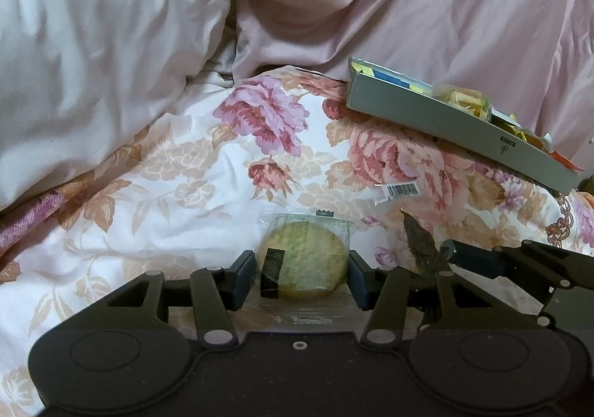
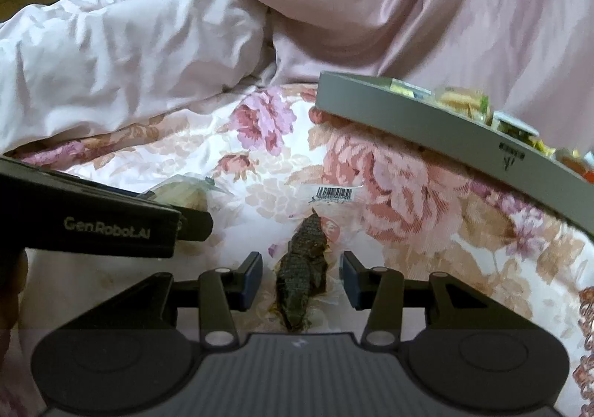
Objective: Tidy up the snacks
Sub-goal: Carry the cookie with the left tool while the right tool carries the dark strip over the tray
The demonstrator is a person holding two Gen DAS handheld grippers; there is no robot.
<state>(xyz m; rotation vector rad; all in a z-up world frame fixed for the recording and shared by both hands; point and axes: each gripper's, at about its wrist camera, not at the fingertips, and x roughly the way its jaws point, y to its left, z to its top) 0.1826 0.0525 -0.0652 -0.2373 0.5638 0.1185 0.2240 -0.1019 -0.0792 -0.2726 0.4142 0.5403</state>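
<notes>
A round pale cookie in a clear wrapper (image 1: 302, 261) lies on the floral bedspread between the fingers of my left gripper (image 1: 302, 277); the pads touch its sides. A dark brown dried snack in a clear wrapper with a barcode (image 2: 302, 268) lies between the open fingers of my right gripper (image 2: 300, 281), which stand apart from it. It shows at the right in the left wrist view (image 1: 419, 246). A grey shallow box (image 1: 427, 120) with several wrapped snacks sits at the right, also in the right wrist view (image 2: 427, 127).
The floral bedspread (image 1: 185, 175) covers the surface. A bunched pink duvet (image 1: 111, 45) rises at the back and left. The left gripper's body (image 2: 92, 220) shows at the left of the right wrist view, the right gripper's (image 1: 519, 261) in the left wrist view.
</notes>
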